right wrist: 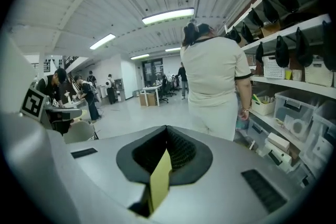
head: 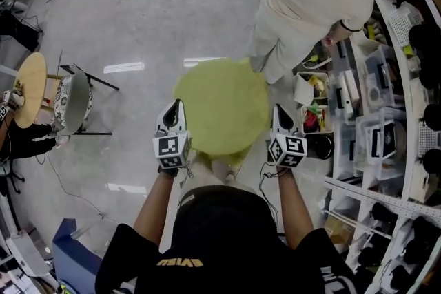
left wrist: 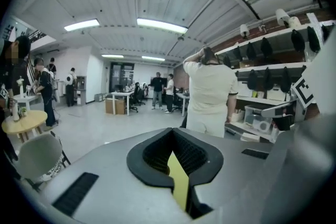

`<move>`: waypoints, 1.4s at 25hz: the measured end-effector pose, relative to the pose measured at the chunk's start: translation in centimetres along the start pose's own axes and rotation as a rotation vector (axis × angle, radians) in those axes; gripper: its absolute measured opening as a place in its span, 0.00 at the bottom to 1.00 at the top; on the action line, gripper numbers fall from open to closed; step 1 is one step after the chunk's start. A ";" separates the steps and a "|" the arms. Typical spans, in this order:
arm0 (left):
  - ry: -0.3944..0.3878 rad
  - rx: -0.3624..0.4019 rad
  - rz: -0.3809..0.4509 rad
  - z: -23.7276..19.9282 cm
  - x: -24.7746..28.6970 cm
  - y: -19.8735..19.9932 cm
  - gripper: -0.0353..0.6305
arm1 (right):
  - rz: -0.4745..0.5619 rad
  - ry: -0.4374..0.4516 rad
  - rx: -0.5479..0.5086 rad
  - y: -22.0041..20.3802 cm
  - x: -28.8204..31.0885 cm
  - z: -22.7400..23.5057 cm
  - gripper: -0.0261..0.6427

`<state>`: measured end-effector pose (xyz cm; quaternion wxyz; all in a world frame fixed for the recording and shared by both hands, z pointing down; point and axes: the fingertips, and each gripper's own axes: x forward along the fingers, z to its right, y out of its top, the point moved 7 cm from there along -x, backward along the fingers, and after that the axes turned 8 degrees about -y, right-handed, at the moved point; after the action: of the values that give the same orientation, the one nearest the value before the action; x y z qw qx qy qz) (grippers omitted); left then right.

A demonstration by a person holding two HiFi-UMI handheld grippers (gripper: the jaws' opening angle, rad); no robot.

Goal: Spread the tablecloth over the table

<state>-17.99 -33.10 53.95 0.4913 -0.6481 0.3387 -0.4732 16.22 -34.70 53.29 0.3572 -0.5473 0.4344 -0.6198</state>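
1. The yellow-green tablecloth (head: 220, 103) hung in the middle of the frame, stretched between the two grippers, with its near edge running left to right.
2. The left hand-held gripper (head: 176, 109) was clamped on the cloth's left end and the right hand-held gripper (head: 277, 110) on its right end. Each gripper view showed a yellow strip pinched between closed jaws.
3. The cloth spread away from both grippers toward the top of the frame, equally near each hand.
4. Any counter beneath it was hidden.
5. A person in cream clothes (head: 303, 3) stood just beyond the cloth, at upper right.
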 end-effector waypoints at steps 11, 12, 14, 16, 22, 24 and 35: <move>0.078 0.042 0.063 11.2 -15.4 0.6 0.08 | 0.174 0.102 -0.021 0.9 -15.8 3.8 0.04; 0.074 0.042 0.062 11.8 -16.5 0.8 0.08 | 0.182 0.103 -0.024 0.9 -16.8 4.0 0.04; 0.074 0.053 0.068 12.9 -18.2 1.1 0.08 | 0.194 0.104 -0.022 0.9 -18.3 4.4 0.04; 0.072 0.065 0.073 13.6 -19.4 0.7 0.08 | 0.195 0.107 -0.012 0.6 -19.4 4.8 0.04; 0.030 0.066 0.116 13.5 -20.9 1.2 0.08 | 0.179 0.112 -0.036 0.5 -19.9 3.4 0.04; 0.024 0.064 0.127 12.6 -21.9 1.8 0.08 | 0.180 0.116 -0.065 0.9 -20.1 2.2 0.04; -0.023 0.060 0.218 7.0 -23.2 5.6 0.08 | 0.228 0.128 -0.147 4.8 -20.5 -2.8 0.04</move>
<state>-18.68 -11.50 41.61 0.5631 -0.5976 0.3871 -0.4194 16.30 -17.18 41.23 0.3557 -0.4784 0.5597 -0.5756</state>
